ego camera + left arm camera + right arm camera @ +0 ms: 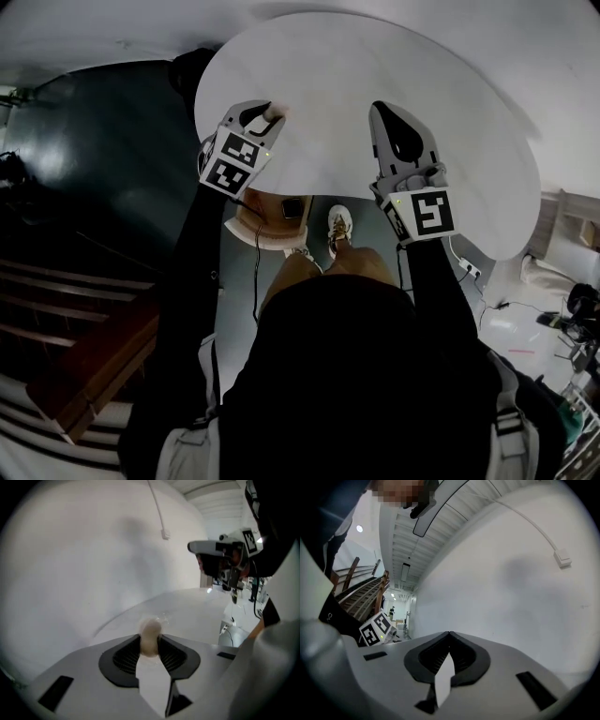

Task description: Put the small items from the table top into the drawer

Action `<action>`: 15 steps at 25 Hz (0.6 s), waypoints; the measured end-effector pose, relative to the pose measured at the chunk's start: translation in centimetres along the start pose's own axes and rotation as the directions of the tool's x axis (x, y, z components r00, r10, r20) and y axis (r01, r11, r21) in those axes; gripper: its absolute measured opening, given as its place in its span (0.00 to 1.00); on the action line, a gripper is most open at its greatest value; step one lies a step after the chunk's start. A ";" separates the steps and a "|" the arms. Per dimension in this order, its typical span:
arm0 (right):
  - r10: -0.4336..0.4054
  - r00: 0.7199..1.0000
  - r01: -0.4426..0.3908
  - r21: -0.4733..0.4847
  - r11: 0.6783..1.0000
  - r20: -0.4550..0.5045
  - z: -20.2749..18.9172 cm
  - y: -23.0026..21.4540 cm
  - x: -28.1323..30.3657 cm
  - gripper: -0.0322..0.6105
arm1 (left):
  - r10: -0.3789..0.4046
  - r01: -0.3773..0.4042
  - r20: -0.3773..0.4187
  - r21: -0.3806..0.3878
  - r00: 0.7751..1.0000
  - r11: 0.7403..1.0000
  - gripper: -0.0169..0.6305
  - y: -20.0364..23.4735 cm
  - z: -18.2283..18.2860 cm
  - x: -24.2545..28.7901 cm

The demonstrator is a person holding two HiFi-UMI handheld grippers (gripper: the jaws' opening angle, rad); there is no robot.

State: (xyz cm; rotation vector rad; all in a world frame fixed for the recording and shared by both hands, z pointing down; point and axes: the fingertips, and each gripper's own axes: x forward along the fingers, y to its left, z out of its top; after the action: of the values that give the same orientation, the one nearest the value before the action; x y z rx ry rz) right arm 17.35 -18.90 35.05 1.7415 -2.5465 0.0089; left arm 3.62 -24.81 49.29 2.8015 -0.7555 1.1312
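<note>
White round table point(356, 66) fills the far part of the scene; the left gripper point(150, 645) pinches a small pale item point(150, 633), jaws partly closed on it, above the table's left side; for a good carry, I would hold the pinch firm and lower the item gently into what seems the open drawer point(249, 221) under the near edge; the right gripper point(449, 634) is pressed together, empty.

table point(375, 66): white | small item point(151, 630): pale cream | left tool point(150, 640): grey, black pads | marker cube point(232, 161): black-and-white squares
</note>
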 end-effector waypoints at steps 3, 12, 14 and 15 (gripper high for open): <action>0.026 1.000 -0.026 -0.002 1.000 0.007 0.3 1.9 0.3 0.09 | 0.088 -0.077 0.110 -0.102 0.990 0.992 0.22 -0.6 0.7 -4.5; 0.106 0.994 -0.105 -0.022 0.994 0.035 1.6 8.7 0.3 0.09 | 0.216 -0.158 0.285 -0.211 0.934 0.965 0.22 -4.1 1.6 -14.6; 0.124 0.992 -0.123 -0.027 0.992 0.033 1.5 10.5 0.1 0.09 | 0.239 -0.174 0.322 -0.218 0.916 0.960 0.22 -4.8 1.7 -16.6; 0.134 0.990 -0.134 -0.030 0.991 0.034 1.6 11.3 0.0 0.09 | 0.261 -0.189 0.342 -0.228 0.903 0.955 0.22 -4.9 1.8 -17.7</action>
State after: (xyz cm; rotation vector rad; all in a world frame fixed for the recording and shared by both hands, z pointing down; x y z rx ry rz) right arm 6.77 -14.81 33.76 1.5720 -2.6707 -0.0517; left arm -3.97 -13.29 36.99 2.8447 -1.1753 0.5068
